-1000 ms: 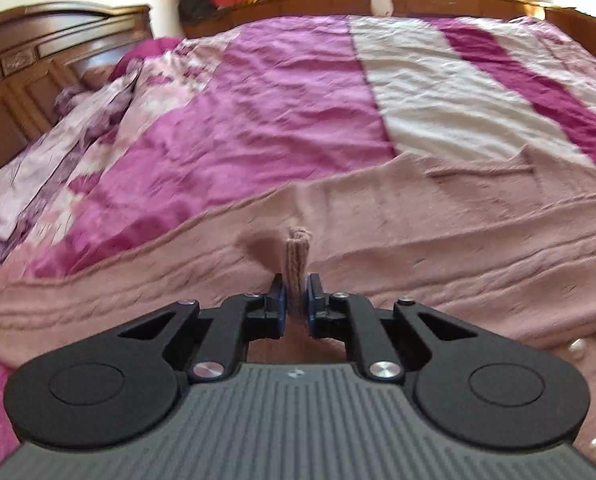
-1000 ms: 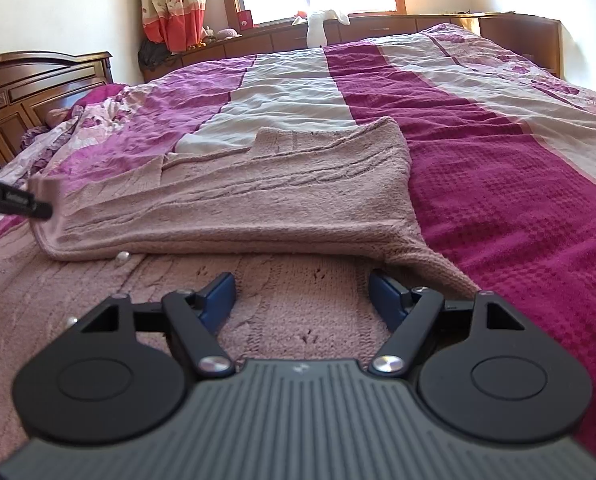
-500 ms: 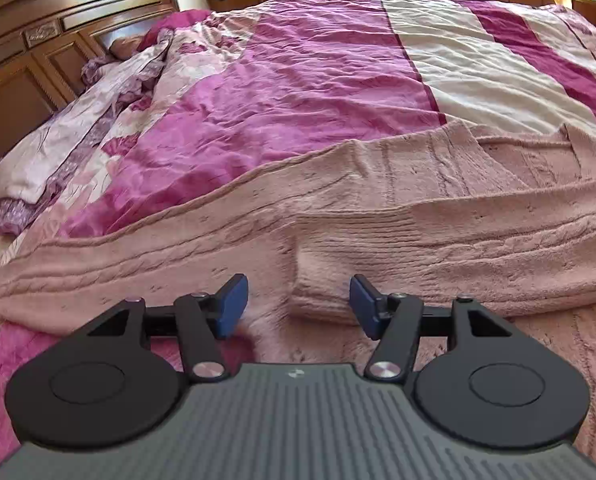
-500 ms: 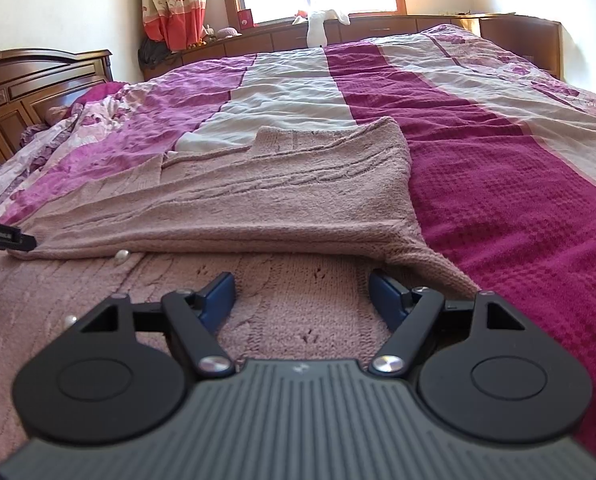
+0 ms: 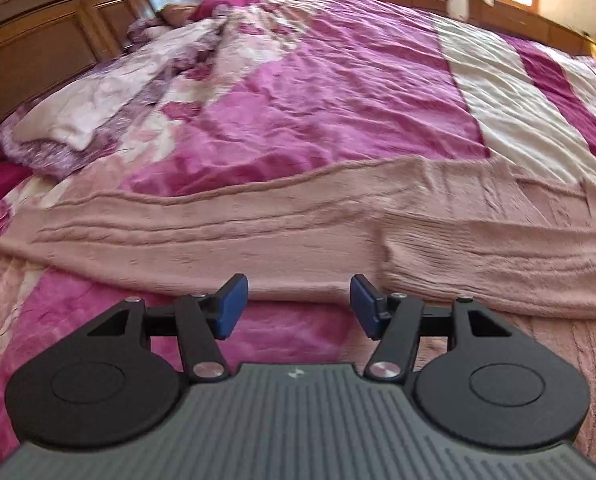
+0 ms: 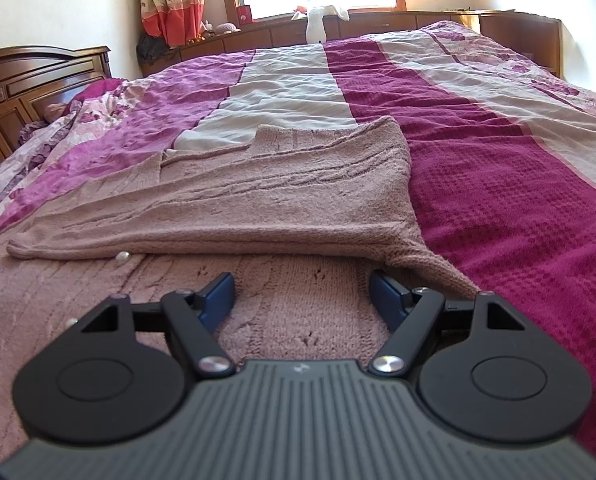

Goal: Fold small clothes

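Observation:
A dusty-pink knitted cardigan (image 6: pixel 258 204) with pearl buttons lies spread on the bed, one sleeve folded across its body. It also shows in the left wrist view (image 5: pixel 298 240), where the other sleeve stretches out to the left. My left gripper (image 5: pixel 298 304) is open and empty, just short of the sleeve's near edge, over the pink bedspread. My right gripper (image 6: pixel 301 300) is open and empty, low over the cardigan's front panel.
The bed has a striped magenta, pink and cream bedspread (image 6: pixel 497 168). A wooden headboard (image 5: pixel 58 28) and a rumpled floral quilt (image 5: pixel 138 92) lie to the left. A window ledge with a white toy (image 6: pixel 317 20) runs along the far side.
My left gripper was shut on a fold of the cardigan, then opened and let it drop. It has since drawn back and swung left. The right gripper has stayed still and open.

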### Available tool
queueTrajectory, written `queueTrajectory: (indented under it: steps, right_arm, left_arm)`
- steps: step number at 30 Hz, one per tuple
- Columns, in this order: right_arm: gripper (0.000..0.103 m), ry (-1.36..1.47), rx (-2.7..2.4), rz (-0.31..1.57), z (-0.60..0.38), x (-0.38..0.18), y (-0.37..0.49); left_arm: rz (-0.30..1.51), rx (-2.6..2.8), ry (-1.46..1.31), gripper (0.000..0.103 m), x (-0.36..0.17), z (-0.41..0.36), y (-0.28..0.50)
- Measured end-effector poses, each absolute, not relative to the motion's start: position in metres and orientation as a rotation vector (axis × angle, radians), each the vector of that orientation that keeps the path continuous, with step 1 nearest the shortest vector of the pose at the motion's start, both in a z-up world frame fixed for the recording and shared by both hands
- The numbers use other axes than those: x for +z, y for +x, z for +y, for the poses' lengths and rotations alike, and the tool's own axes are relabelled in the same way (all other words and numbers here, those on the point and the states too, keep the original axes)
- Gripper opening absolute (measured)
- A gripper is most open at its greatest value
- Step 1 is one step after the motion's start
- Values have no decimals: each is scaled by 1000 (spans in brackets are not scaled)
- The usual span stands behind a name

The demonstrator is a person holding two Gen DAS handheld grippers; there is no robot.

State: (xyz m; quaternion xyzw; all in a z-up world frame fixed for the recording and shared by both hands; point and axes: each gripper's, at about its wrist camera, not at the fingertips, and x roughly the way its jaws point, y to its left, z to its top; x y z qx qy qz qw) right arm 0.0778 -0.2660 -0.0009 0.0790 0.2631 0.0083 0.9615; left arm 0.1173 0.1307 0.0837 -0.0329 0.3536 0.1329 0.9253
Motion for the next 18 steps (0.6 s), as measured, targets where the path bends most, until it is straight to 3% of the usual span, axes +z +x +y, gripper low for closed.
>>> queueTrajectory:
  steps: [2,4,18]
  right_arm:
    - [76,169,9,542,-267,6,76]
    - [76,193,9,542,-267,15,73]
    - [76,200,32,549,-255,27,29]
  left_arm:
    - [717,303,-92,67,87,145,112]
    - [709,341,-130,78,87,163,108]
    - [712,411,-522,79,43,272,102]
